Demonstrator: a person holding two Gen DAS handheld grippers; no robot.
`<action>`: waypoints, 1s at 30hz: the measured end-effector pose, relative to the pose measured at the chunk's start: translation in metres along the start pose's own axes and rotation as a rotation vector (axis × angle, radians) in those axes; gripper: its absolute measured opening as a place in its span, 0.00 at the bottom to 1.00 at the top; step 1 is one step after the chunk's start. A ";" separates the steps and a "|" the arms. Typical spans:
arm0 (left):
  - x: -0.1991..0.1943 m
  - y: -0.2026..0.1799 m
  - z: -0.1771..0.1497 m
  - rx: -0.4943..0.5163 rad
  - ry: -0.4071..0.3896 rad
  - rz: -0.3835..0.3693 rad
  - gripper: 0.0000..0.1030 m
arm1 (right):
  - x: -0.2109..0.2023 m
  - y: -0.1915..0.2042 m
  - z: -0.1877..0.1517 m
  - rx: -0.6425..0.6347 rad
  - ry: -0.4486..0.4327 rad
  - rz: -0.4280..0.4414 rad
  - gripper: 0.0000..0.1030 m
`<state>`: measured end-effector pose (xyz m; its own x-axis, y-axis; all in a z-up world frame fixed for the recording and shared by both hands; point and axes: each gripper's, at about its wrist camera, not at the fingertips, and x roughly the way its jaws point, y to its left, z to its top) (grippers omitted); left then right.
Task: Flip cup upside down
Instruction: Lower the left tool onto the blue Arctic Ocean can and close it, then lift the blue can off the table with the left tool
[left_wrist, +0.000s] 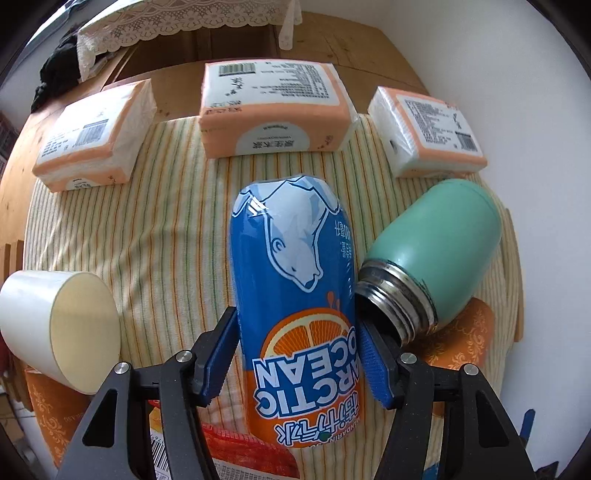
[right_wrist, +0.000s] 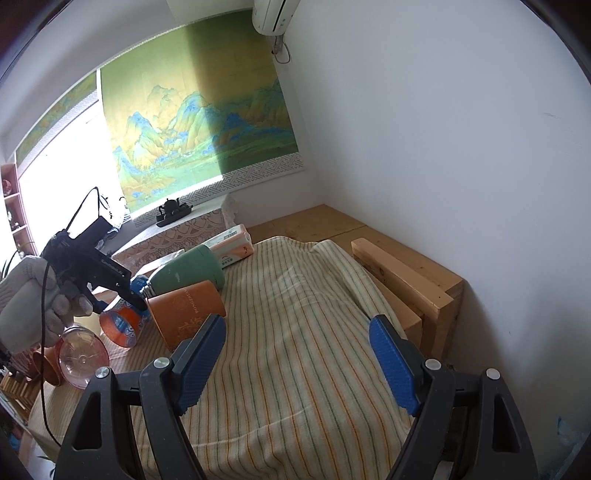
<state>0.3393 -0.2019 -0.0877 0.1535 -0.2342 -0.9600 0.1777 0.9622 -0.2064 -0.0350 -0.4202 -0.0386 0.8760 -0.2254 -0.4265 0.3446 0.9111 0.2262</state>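
A blue and orange "Arctic Ocean" cup (left_wrist: 295, 280) with a white bear on it fills the middle of the left wrist view, its lettering upside down to the camera. My left gripper (left_wrist: 295, 321) is shut on its lower half, one blue pad on each side. In the right wrist view a gloved hand (right_wrist: 29, 310) holds that left gripper (right_wrist: 136, 301) with the cup (right_wrist: 122, 326) tilted, one end facing the camera. My right gripper (right_wrist: 295, 325) hangs open over the striped cloth (right_wrist: 295, 369), nothing between its fingers.
A mint-green flask (left_wrist: 436, 251) lies on its side right of the cup, resting on an orange cup (left_wrist: 461, 339). A white cup (left_wrist: 55, 325) lies at the left. Three tissue packs (left_wrist: 273, 107) line the far edge. A clear plastic cup (right_wrist: 83, 358) and a wooden ledge (right_wrist: 406, 273) flank the cloth.
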 end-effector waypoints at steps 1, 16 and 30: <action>-0.003 0.003 -0.001 -0.008 -0.006 -0.007 0.63 | -0.001 0.000 0.000 -0.001 -0.002 0.002 0.74; -0.049 -0.002 -0.036 -0.008 -0.099 -0.069 0.62 | -0.017 0.015 -0.001 -0.021 -0.026 0.031 0.74; -0.101 -0.031 -0.101 0.070 -0.145 -0.128 0.62 | -0.034 0.015 -0.004 -0.023 -0.030 0.054 0.74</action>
<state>0.2204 -0.1941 -0.0035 0.2625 -0.3761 -0.8886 0.2710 0.9126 -0.3062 -0.0613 -0.3970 -0.0242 0.9031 -0.1854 -0.3873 0.2887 0.9299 0.2280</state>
